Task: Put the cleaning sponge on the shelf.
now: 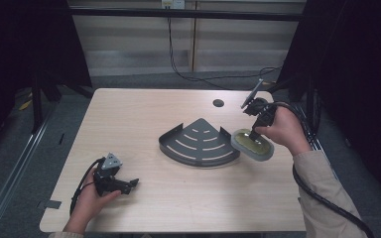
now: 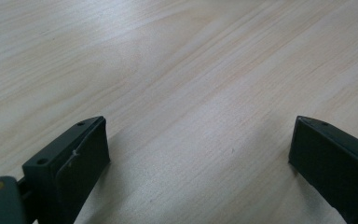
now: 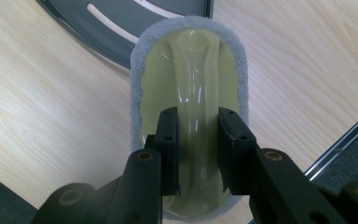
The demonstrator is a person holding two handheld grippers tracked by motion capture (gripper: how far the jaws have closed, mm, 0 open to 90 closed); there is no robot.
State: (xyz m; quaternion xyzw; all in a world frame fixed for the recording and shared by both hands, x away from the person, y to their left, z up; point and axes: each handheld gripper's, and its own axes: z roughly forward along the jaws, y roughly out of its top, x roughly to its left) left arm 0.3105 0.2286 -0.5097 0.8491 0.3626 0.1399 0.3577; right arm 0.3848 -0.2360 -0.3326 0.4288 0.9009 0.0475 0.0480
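Scrubber (image 3: 189, 84), oval with a grey scouring rim and a glossy yellow-green raised handle, sits clamped in the right claw (image 3: 198, 154), whose jaws pinch that handle ridge from both sides! It hangs just off the right edge of the dark fan-shaped slotted rack (image 1: 198, 143), above the bench (image 1: 178, 193). Down at the near left, the left claw (image 2: 198, 154) lies low over bare wood with jaws spread wide, and no brand or writing reads anywhere.

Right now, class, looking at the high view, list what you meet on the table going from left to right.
Left tool → rack → scrubber held by the right tool.
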